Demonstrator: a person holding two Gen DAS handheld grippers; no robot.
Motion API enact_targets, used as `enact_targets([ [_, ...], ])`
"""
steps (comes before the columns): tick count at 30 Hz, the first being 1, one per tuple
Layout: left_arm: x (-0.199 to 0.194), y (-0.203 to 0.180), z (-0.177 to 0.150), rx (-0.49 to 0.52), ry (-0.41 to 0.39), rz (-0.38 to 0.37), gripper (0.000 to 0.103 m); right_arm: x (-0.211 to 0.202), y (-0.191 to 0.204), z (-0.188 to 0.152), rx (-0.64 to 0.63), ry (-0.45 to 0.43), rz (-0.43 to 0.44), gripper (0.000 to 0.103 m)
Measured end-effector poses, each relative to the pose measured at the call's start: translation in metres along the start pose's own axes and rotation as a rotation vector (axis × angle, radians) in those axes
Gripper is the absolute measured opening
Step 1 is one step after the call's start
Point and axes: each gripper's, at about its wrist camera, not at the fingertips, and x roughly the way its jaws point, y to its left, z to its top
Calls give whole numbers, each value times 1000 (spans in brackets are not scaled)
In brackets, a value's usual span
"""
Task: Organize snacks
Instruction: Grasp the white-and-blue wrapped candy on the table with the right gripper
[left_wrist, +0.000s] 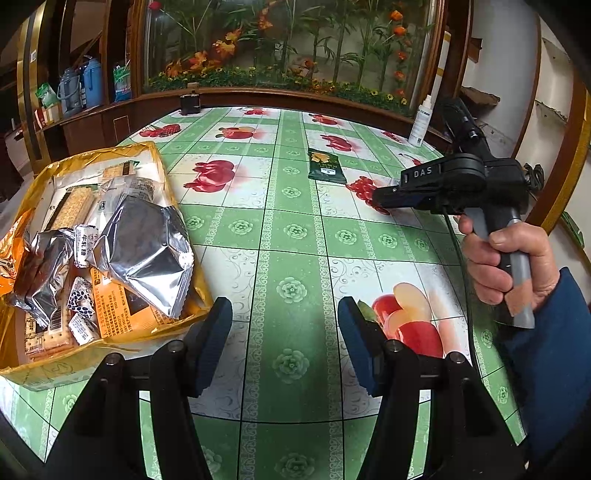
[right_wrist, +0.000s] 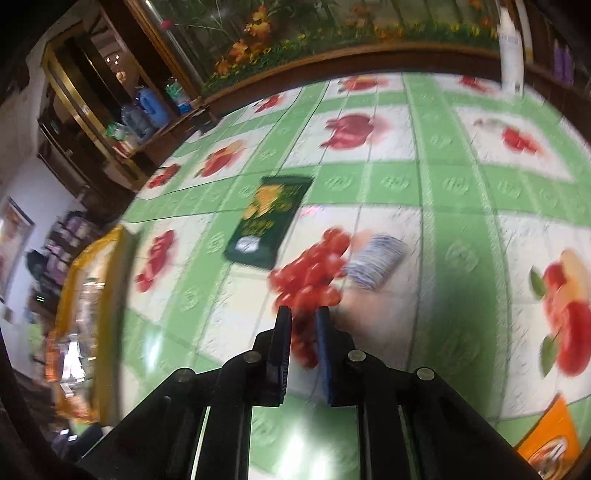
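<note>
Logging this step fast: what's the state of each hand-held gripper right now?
Left hand-held gripper: open, nothing between its fingers.
Right hand-held gripper: closed, holding nothing; the small blue-striped white packet lies ahead on the table.

- Right gripper: "DAS" in raised letters on its black body.
- White candy wrapper in the yellow tray: Chinese characters "牛轧糖".
- Orange packet in the tray: barcode and fine print, too small to read.
- Green packet and white bottle: labels illegible.
</note>
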Motion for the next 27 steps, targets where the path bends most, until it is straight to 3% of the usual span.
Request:
enact_targets([
  [8,0,0,-1,0,-1,-4,58,-4,1,0,6,8,33,18],
  [11,-1,0,-1,3,0,-7,58,-16,2,4,1,-36,33,19],
  [13,0,-1,0,5,3,-9,58,-28,3,7,-1,-92,9,26],
  [15,0,-1,0,7,6,-11,58,-35,3,12,-16,-145,-54,46],
  [16,0,-1,0,8,6,-11,58,-34,3,16,-20,-151,-83,50],
  [18,0,-1,0,9,3,-11,58,-28,0,21,-23,-156,-95,50],
  [22,-2,-1,-1,4,-5,-14,58,-19,-7,28,-49,-126,-220,49],
  [27,-1,-2,-1,12,4,-12,58,-9,-24,26,43,-67,-202,48],
])
